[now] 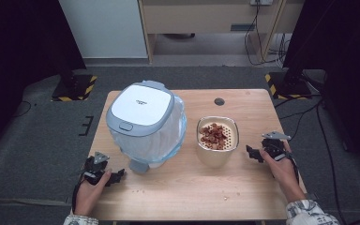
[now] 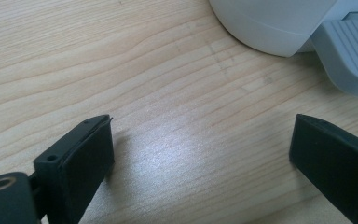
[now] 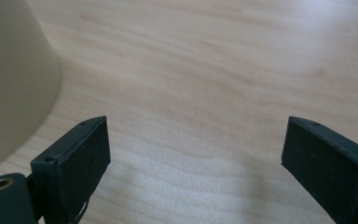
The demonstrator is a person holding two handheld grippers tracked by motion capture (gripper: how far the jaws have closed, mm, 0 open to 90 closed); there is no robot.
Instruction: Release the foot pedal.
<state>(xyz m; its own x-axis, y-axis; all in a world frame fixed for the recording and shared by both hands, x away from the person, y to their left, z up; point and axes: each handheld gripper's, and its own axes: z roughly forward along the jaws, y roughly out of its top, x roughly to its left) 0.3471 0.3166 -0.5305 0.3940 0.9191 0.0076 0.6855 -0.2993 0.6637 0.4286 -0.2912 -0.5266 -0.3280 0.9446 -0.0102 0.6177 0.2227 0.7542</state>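
Observation:
A white and grey lidded bin with a clear plastic liner stands on the left half of the wooden table. A cream strainer bowl holding brown food pieces sits right of it. My left gripper rests low near the table's front left, just before the bin's grey foot pedal, jaws wide apart with bare wood between them. My right gripper sits close to the right of the bowl, open, with nothing between its jaws.
A few crumbs lie near the table's front edge. A round cable hole is in the back of the tabletop. Dark stands with yellow-black striped feet flank the table on grey carpet.

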